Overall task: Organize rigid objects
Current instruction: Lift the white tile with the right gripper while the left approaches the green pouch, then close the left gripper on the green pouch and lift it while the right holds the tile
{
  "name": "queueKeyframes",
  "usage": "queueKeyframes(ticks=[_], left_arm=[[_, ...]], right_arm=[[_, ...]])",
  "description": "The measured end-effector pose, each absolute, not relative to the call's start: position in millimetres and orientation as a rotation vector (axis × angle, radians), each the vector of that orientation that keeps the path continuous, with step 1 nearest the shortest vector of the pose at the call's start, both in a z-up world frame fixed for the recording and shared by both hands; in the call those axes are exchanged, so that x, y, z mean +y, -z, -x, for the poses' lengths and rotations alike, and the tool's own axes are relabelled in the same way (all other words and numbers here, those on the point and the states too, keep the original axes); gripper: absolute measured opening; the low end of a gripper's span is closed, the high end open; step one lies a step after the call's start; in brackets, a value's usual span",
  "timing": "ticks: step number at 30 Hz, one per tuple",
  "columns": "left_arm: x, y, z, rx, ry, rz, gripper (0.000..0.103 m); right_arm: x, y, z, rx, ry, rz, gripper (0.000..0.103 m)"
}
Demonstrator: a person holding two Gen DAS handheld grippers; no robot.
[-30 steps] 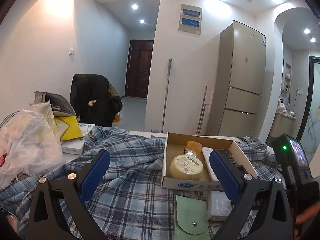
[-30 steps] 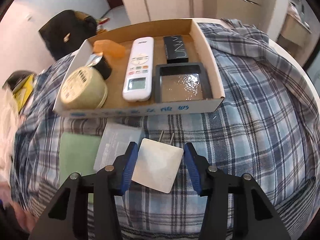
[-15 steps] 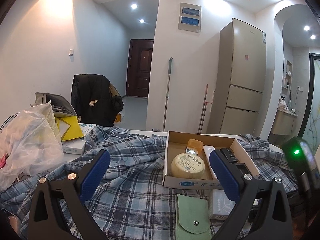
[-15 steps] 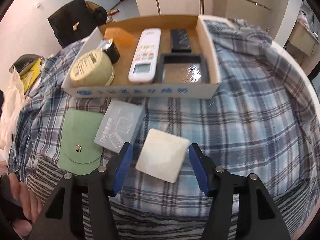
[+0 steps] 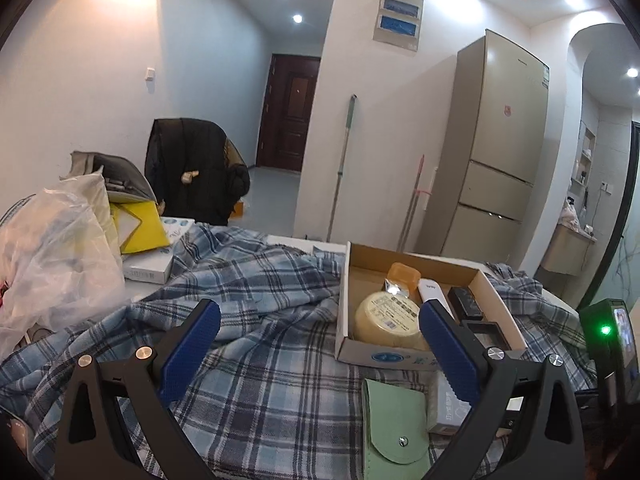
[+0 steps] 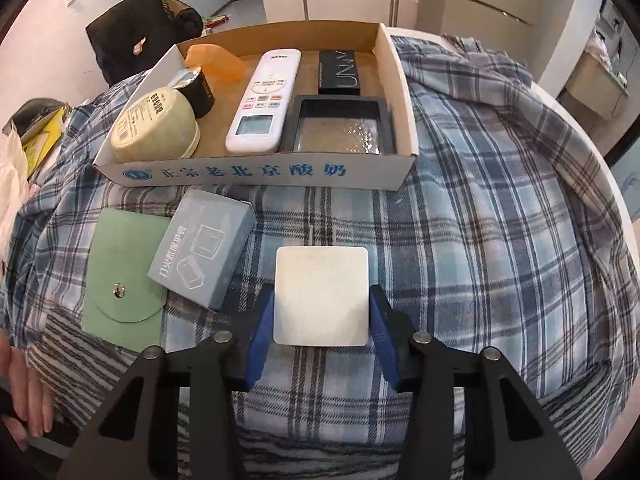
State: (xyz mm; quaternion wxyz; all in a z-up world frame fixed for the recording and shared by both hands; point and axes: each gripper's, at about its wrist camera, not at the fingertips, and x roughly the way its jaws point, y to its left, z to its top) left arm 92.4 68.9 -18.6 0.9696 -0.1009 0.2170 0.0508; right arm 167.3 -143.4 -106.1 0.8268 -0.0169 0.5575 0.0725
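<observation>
A blue plaid cloth [image 6: 500, 208] covers the table under me, and beyond it stand a tall beige fridge [image 5: 496, 148], a dark door [image 5: 289, 114] down the hall, and a chair with a black coat [image 5: 192, 172] draped on it. At the far left of the table lie a crumpled plastic bag [image 5: 52, 256], a yellow folder [image 5: 138, 228] and a flat white box [image 5: 154, 268].

My right claw [image 6: 321, 316] is closed down on the white square tile [image 6: 321, 296], its blue pads [image 6: 262, 332] pressed to the tile's two side edges, with the tile lying flat over the cloth just in front of the cardboard tray [image 6: 256, 172]. My left claw [image 5: 320, 340] is spread wide with nothing between its pads, hanging over bare cloth to the left of the tray.

Between the tile and the tray there is only cloth. Just left of the tile sits one grey-blue carton [image 6: 202, 252], tilted, its left edge overlapping one pale green snap pouch [image 6: 122, 276]. I cannot tell whether the carton touches my left pad.

The tray holds six things: one round cream tin [image 6: 154, 126] at the near left, one small dark jar [image 6: 196, 88] touching it behind, one orange piece [image 6: 218, 62] in the far left corner, one white remote [image 6: 266, 100] lying lengthwise in the middle, one black box [image 6: 340, 72] at the far right, and one dark-framed clear case [image 6: 338, 126] at the near right. The remote lies just beside the case.
</observation>
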Motion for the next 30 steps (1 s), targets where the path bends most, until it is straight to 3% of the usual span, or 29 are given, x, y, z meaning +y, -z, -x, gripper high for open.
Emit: queueKeyframes(ticks=[7, 13, 15, 17, 19, 23, 27, 30], left_arm=[[59, 18, -94, 0.465, -0.098, 0.156, 0.101], [49, 23, -106, 0.657, -0.139, 0.054, 0.099], [47, 28, -106, 0.733, -0.117, 0.044, 0.087], [45, 32, -101, 0.773, -0.084, 0.04, 0.085], [42, 32, -93, 0.794, -0.063, 0.038, 0.072], [28, 29, -85, 0.842, 0.027, 0.06, 0.059], [4, 38, -93, 0.906, 0.079, 0.013, 0.038], [-3, 45, -101, 0.937, 0.111, 0.04, 0.035]], right_arm=[[-162, 91, -153, 1.07, -0.162, 0.009, 0.043], [-202, 69, -145, 0.948, -0.121, -0.055, 0.044], [-208, 72, -144, 0.938, -0.101, -0.046, 0.044], [-209, 80, -146, 0.955, -0.089, -0.037, 0.044], [-215, 92, -150, 1.002, -0.113, -0.064, 0.044], [-217, 100, -153, 1.044, -0.163, -0.102, 0.044], [-219, 100, -150, 1.041, -0.172, -0.108, 0.044], [-224, 103, -148, 1.054, -0.167, -0.122, 0.044]])
